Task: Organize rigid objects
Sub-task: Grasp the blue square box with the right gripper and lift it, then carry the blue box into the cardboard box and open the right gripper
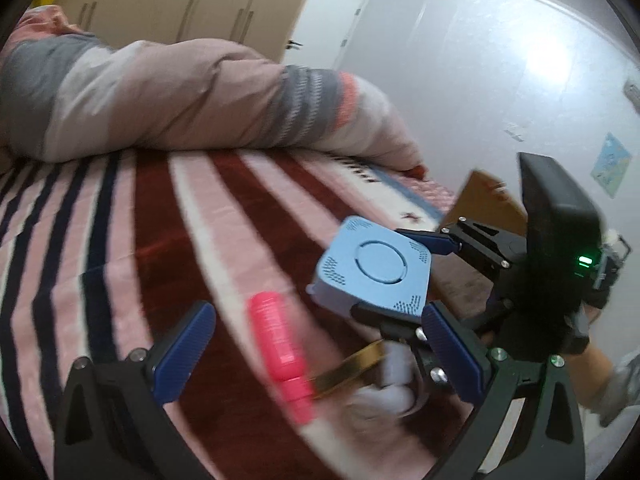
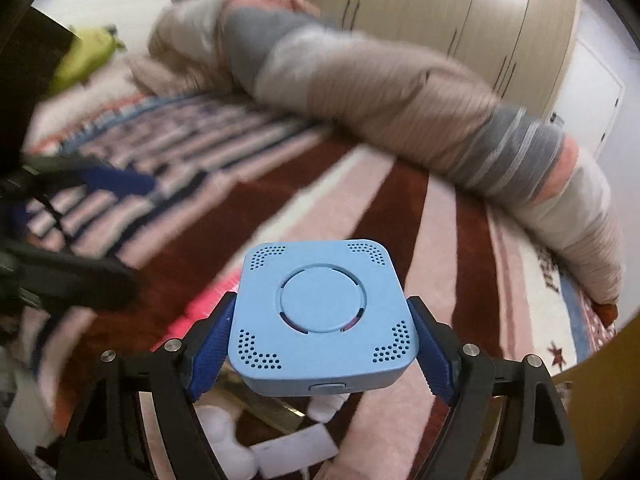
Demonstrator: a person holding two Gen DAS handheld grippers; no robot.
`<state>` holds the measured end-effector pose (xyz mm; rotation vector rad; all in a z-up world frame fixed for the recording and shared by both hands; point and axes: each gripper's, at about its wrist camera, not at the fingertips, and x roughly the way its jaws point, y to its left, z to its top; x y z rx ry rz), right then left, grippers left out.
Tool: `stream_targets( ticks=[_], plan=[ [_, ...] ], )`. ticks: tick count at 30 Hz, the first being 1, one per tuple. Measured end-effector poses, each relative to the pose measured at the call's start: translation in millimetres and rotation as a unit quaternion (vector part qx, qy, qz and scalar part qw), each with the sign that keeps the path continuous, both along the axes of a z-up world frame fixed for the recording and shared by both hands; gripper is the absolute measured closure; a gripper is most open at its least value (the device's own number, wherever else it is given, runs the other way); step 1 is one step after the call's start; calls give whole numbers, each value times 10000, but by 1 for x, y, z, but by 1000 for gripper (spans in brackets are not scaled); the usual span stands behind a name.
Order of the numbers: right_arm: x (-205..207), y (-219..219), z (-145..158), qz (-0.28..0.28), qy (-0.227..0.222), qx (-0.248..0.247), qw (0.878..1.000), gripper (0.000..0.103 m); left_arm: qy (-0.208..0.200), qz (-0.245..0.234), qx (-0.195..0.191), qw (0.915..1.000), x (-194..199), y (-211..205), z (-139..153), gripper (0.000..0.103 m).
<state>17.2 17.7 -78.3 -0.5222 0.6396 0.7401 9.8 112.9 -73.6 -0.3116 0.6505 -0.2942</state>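
Note:
My right gripper is shut on a light blue square box with a round lid and dotted corners, held above the striped bed. It also shows in the left wrist view, gripped by the right gripper. My left gripper is open and empty; a pink ribbed cylinder lies between its fingers on the bed. A gold band and white pieces lie beside it. The left gripper appears blurred at the left of the right wrist view.
A rolled striped duvet lies across the far side of the bed. A wardrobe and door stand behind. A brown cardboard edge is at the right. White items lie under the right gripper.

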Motion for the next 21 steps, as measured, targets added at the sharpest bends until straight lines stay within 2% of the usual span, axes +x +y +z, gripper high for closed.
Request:
stream_targets(
  ticks=[3,5,8,10,11,14,19,21],
  plan=[
    [-24,-18,35,179,-272,541,9980,24,-140,-361,-380,9985,3,-16,24,1],
    [-42,-36,61,247,-577,862,9943,24,-278,-609,-499,9965,8,-33,45,5],
    [-58,-61,88,262,-917,1174,9885,24,-353,-1027,-713,9915,18,-62,72,18],
    [-64,-83,102,161,-1141,1344,9842,24,-352,-1335,-808,9871,28,-85,87,36],
    [-65,-91,106,101,-1204,1367,9832,24,-372,-1412,-805,9860,32,-96,94,38],
    [-57,-125,115,-208,-1308,1449,9805,24,-403,-1519,-547,9861,45,-132,113,50],
    [-33,-186,119,-846,-1038,1665,9769,25,-380,-1925,134,9805,67,-203,132,69],
    [-20,-206,117,-1081,-858,1655,9765,26,-341,-2028,477,9775,77,-228,132,70]
  ],
)
